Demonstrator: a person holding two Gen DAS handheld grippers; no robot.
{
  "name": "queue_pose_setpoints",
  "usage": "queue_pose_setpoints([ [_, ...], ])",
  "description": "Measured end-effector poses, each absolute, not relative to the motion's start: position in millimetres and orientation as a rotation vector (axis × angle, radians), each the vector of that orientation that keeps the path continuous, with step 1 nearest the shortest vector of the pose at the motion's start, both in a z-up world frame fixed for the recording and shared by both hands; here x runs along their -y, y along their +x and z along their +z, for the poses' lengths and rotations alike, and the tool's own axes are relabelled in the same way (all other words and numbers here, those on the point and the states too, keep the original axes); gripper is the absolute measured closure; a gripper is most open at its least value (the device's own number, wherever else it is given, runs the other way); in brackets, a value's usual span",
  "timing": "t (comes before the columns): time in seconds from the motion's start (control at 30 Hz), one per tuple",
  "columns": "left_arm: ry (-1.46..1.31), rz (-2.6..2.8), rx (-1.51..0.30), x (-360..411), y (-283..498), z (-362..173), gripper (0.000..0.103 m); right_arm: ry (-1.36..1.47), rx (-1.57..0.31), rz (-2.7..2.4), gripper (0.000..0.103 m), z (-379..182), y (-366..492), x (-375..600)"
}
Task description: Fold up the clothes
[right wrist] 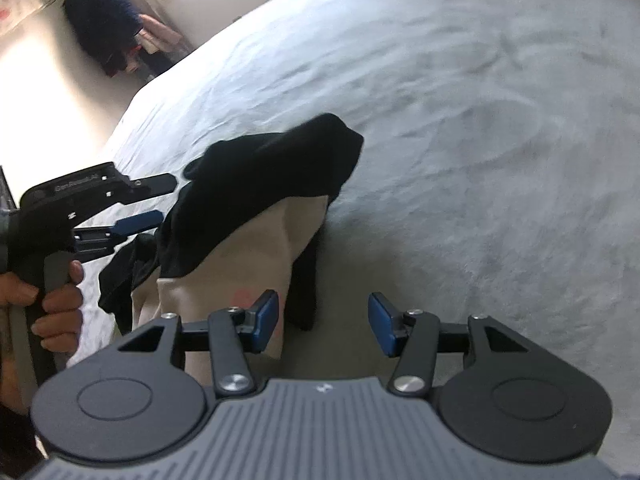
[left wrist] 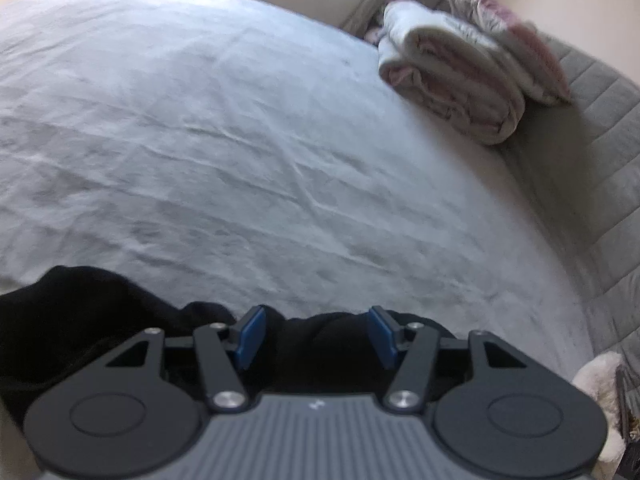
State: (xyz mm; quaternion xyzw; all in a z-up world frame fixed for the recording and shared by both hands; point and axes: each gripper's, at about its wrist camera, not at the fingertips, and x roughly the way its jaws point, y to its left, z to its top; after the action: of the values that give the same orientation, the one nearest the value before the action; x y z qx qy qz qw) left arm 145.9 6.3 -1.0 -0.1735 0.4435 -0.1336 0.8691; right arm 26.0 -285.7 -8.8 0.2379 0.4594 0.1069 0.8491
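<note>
A black garment [right wrist: 272,168] lies crumpled over a beige garment [right wrist: 240,248] near the edge of a bed with a white sheet [right wrist: 480,120]. My right gripper [right wrist: 324,320] is open just above them, its left pad over the beige cloth and its right pad over bare sheet. My left gripper [right wrist: 160,200], held by a hand [right wrist: 56,304], points at the black garment from the left with its jaws apart. In the left wrist view the left gripper [left wrist: 318,334] is open, with the black garment [left wrist: 80,320] lying under and behind its blue pads, not pinched.
A folded pink and white quilt [left wrist: 452,80] and a pillow [left wrist: 500,32] sit at the far right of the sheet [left wrist: 200,140], against a grey padded bed frame [left wrist: 600,160]. A dark blue heap [right wrist: 100,20] lies on the floor by the wall.
</note>
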Motion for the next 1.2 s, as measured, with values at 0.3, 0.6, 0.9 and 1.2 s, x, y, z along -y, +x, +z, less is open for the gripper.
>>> queue_pose_setpoints([
  [0.3,-0.394,-0.28,-0.992,5.9,156.3,-14.3,0.083,0.562,-0.976,0.189,0.049,-9.3,35.7,296.4],
  [0.6,-0.388,-0.254,-0.831,-14.9,103.5,40.2,0.09,0.585,-0.973,0.168,0.048,-14.2,35.0,298.0],
  [0.9,-0.451,-0.166,-0.707,-68.1,39.6,46.7,0.09,0.632,-0.909,0.247,0.048,-21.5,35.4,281.6],
  [1.2,-0.589,-0.097,-0.758,-122.8,11.8,-8.8,0.09,0.74,-0.863,0.357,0.048,-25.8,36.6,247.6],
])
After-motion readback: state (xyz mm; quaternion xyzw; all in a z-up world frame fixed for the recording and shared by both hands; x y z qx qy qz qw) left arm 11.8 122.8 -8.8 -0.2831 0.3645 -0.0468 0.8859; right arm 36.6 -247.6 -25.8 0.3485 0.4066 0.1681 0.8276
